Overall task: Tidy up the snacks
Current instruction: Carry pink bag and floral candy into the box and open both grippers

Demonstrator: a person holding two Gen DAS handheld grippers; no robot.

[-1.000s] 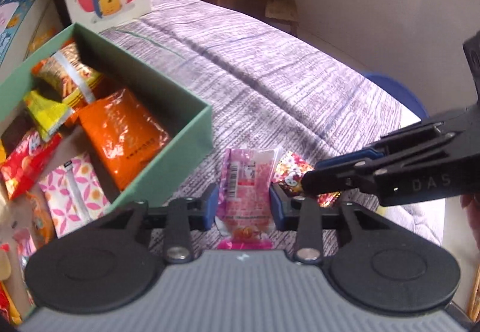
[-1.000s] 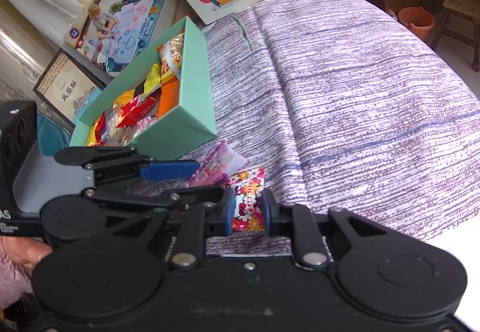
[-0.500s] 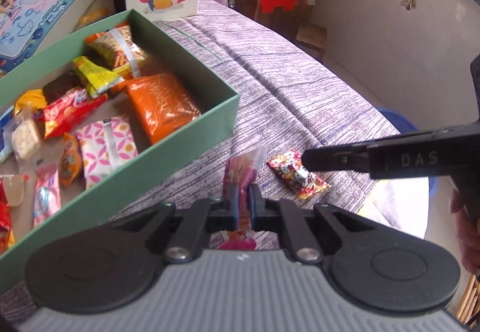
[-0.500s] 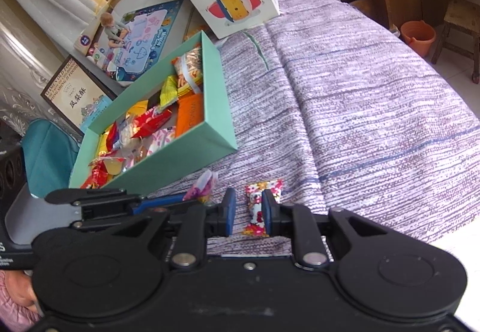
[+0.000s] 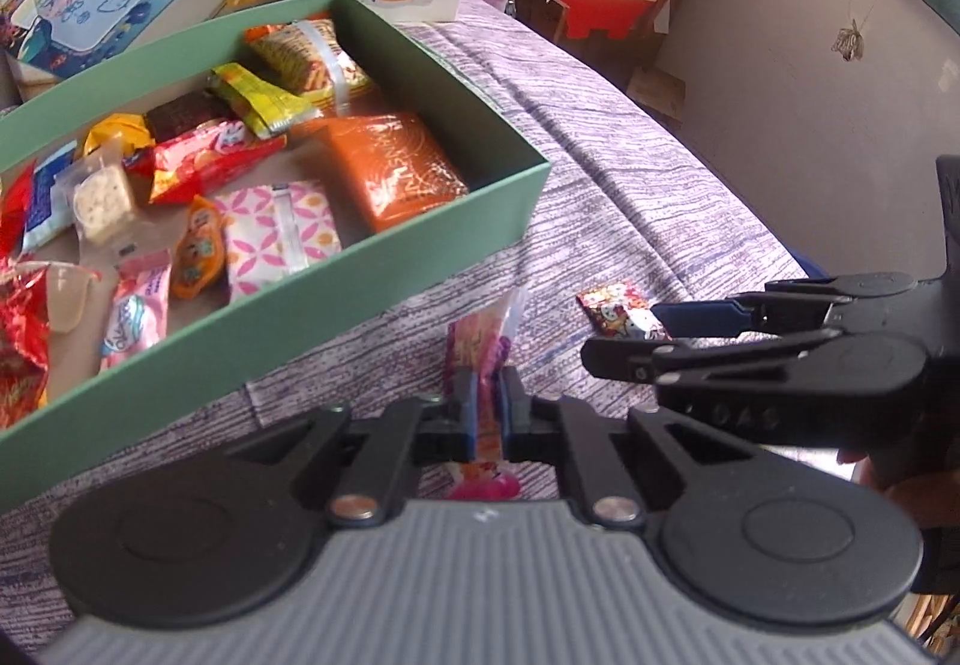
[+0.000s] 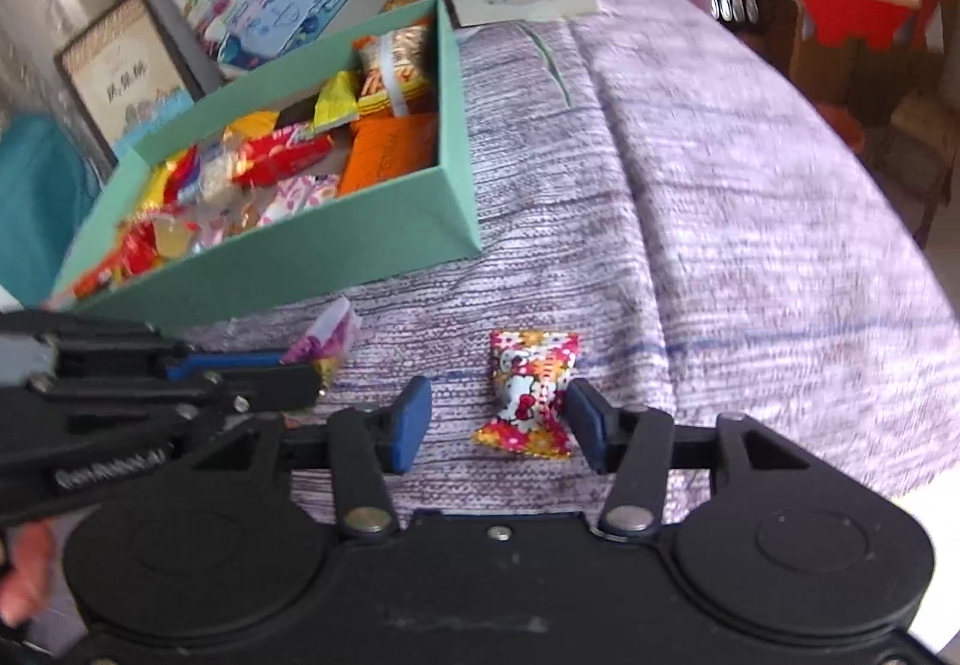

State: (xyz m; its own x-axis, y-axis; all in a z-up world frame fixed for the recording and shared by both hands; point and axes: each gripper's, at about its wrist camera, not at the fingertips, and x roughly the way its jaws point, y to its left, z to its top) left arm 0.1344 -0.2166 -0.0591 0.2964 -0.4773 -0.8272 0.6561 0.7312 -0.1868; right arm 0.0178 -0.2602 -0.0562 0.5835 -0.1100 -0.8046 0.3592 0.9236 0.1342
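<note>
Here the left gripper (image 5: 489,404) pinches a pink sachet (image 5: 480,347); the right gripper (image 6: 498,425) is opening around a floral candy (image 6: 531,392)

The left gripper (image 5: 487,406) has pinched the pink packet (image 5: 480,341); right gripper's (image 6: 498,425) fingers are opening off the candy (image 6: 528,389).

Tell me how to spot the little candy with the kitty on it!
Find the big green box full of snacks on the purple cloth. Just outside its near wall, one small sweet, the kitty candy, lies on the cloth between the opening jaws of the right gripper. It has a white cartoon cat among red and yellow flowers, unlike the pink packet clamped in the left gripper.
</note>
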